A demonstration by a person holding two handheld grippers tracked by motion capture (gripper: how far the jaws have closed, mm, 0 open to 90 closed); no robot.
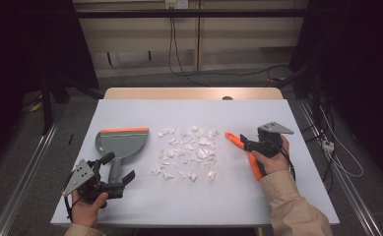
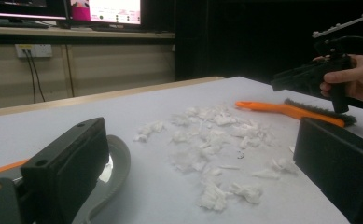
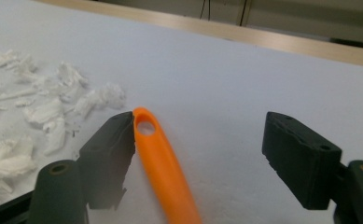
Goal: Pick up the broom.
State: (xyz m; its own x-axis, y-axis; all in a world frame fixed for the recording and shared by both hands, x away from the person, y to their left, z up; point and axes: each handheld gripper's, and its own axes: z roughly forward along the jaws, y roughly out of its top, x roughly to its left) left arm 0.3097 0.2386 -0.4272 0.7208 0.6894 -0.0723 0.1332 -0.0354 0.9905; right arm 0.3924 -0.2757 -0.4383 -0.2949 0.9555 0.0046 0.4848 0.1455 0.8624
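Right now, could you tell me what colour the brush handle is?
Orange brush handle, clearest in the right gripper view.

High view overhead facing forward, tool views low (close), apparently sharing white scraps [image 1: 186,150] mid-table

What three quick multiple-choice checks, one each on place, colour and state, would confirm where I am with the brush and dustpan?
1. Where do the white scraps lie?
A. Between the dustpan and the brush
B. Inside the dustpan
C. On the floor

2. What colour is the brush handle?
A. Grey
B. Orange
C. Blue

3. How does the right gripper stand at the handle?
A. Clamped on it
B. Jaws apart, handle between them beside one jaw
C. Far off over the scraps

Answers:
1 A: the high view shows the pile in the middle of the table, pan to its left, brush to its right.
2 B: the right gripper view shows an orange handle with a hanging hole.
3 B: a wide gap remains to the other jaw.
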